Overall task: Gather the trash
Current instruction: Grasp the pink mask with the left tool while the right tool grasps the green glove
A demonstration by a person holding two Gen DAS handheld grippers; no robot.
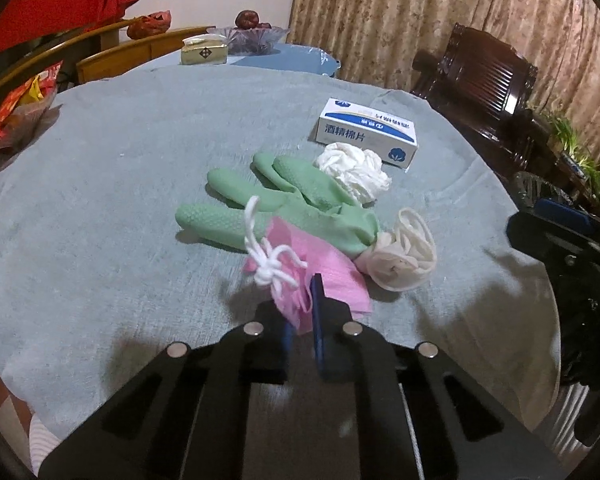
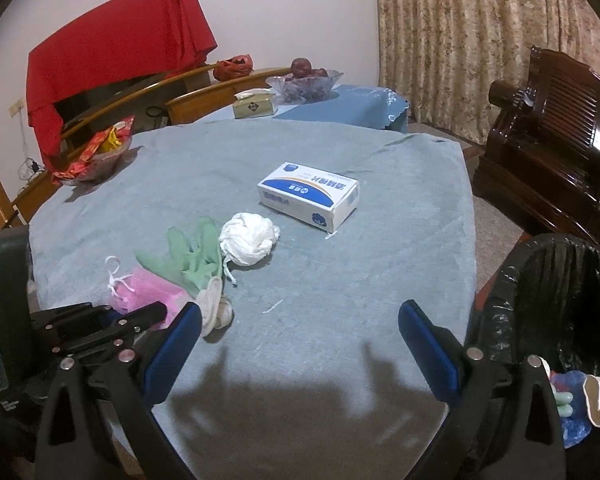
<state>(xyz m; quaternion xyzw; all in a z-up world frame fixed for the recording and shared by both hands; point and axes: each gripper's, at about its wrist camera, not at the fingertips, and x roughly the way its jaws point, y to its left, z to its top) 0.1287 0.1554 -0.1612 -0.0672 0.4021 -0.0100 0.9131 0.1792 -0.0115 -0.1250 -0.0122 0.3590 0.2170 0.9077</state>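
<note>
- The left gripper pinches the pink mesh pouch, ready to lift.
- The right gripper waits wide by the trash bin.

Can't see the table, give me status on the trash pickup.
Left tool shut on pink mesh. Right tool open, empty. Green glove overlaps the mesh.

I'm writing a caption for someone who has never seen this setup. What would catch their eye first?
Probably the small heap of litter mid-table: a green rubber glove with a crumpled white tissue ball at its far side, and a pink mesh pouch that the left gripper is shut on. Next, the blue-and-white box farther back, and the black-lined trash bin at the table's right edge.
</note>
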